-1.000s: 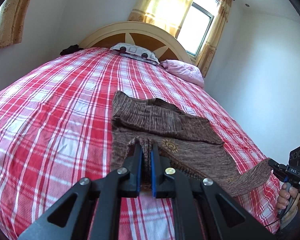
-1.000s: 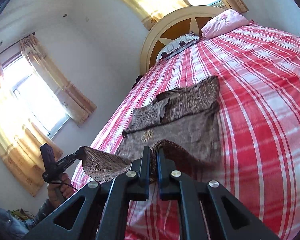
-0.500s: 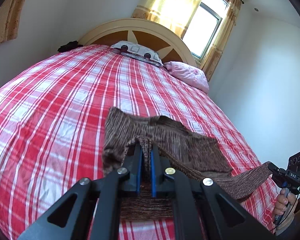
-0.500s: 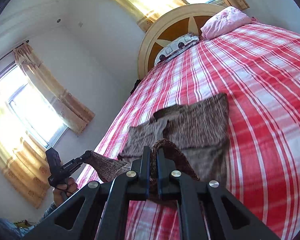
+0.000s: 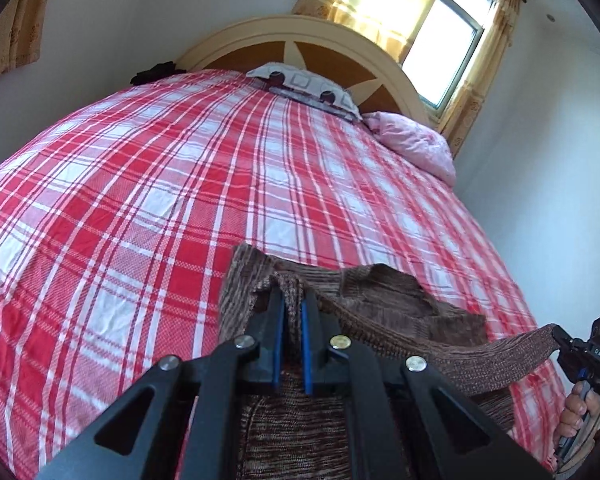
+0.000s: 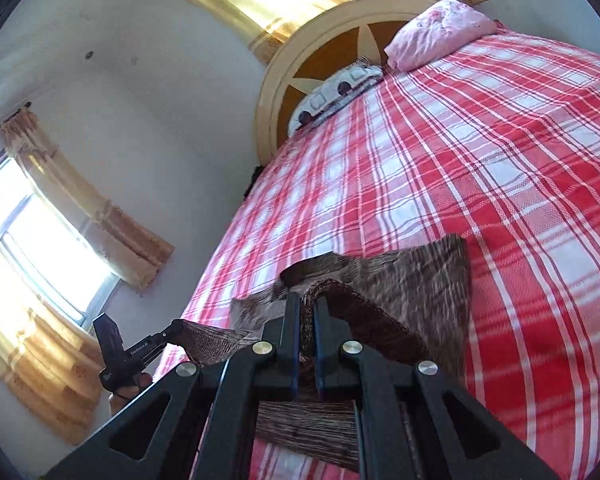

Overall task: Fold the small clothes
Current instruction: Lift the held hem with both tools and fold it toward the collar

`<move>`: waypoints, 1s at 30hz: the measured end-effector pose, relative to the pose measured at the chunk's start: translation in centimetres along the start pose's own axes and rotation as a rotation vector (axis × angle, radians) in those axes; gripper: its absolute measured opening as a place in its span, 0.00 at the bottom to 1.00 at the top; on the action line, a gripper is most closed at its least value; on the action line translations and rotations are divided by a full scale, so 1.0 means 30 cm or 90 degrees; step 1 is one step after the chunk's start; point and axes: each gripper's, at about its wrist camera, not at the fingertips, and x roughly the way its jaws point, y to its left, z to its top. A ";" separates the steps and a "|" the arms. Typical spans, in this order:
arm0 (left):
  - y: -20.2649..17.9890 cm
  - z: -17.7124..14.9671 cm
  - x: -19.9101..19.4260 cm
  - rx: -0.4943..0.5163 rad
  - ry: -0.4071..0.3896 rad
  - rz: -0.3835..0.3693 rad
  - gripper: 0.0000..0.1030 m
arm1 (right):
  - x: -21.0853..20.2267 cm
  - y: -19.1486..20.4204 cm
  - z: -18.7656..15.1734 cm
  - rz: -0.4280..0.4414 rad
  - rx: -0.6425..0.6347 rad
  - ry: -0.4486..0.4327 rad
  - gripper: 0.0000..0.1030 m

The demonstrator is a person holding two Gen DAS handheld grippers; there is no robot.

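**Brown knit garment held at two corners over a plaid bed**

A bed [image 5: 148,184] covered in red, white and pink plaid is spread ahead of both grippers and fills most of each view. At its far end a rounded cream headboard [image 5: 300,36] with a brown star-patterned panel is seen, well beyond the fingertips. Curtained windows [image 5: 448,52] are set in the walls behind it and to the side. A pink pillow [image 5: 416,140] and a patterned white pillow [image 5: 304,84] are laid against the headboard, just beside each other.

A brown knit garment [image 5: 384,300] is draped on the near part of the bed, directly in front of and beneath both grippers. Its far portion is laid flat on the plaid, while its near edge is lifted off the cover and stretched between the two tools.

The left gripper [image 5: 293,300] is closed tight on one raised fold of the knit, with fabric pinched between its blue-lined fingers [image 5: 277,344]. The right gripper [image 6: 307,308] is likewise clamped narrow on the opposite corner, a ridge of knit being bunched up between its fingers. From the left wrist view, the right gripper is seen at the far right, held by a hand [image 5: 580,412], with a taut band of knit running to it.
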 end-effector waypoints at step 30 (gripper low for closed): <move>0.000 -0.017 0.172 0.149 0.066 0.158 0.71 | 0.288 -0.209 0.087 -0.084 0.026 0.070 0.63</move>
